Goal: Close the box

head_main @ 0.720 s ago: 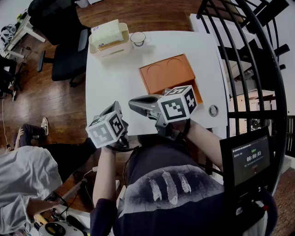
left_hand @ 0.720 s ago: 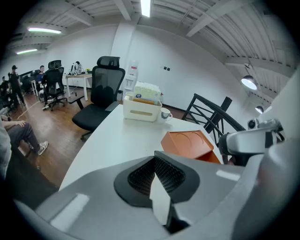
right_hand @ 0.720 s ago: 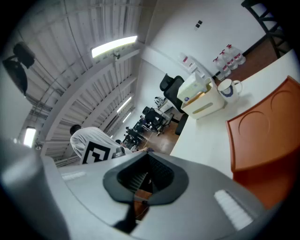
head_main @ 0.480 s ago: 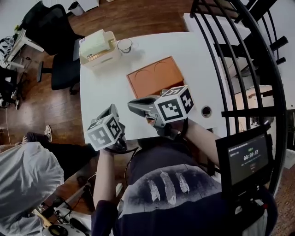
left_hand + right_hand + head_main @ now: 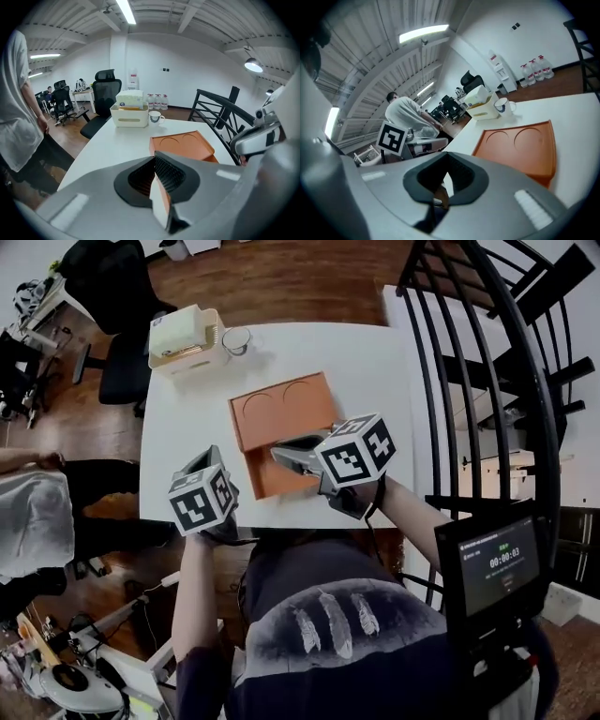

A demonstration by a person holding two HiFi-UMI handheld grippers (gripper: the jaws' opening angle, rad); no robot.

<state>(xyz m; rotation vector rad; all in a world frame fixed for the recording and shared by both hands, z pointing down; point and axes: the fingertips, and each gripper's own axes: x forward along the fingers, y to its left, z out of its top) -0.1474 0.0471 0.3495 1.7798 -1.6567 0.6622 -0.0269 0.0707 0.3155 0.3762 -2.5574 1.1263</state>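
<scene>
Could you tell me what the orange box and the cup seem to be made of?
Orange box: probably matte plastic or stiff card, given its dull, even colour and two pressed circles. Cup: likely glazed ceramic, white with a handle, though too small to confirm.

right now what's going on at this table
A person holds the left gripper and right gripper over the near edge of the white table. The orange box lies open in front of them. Both grippers' jaws are together with nothing in them, and closing hasn't begun.
</scene>
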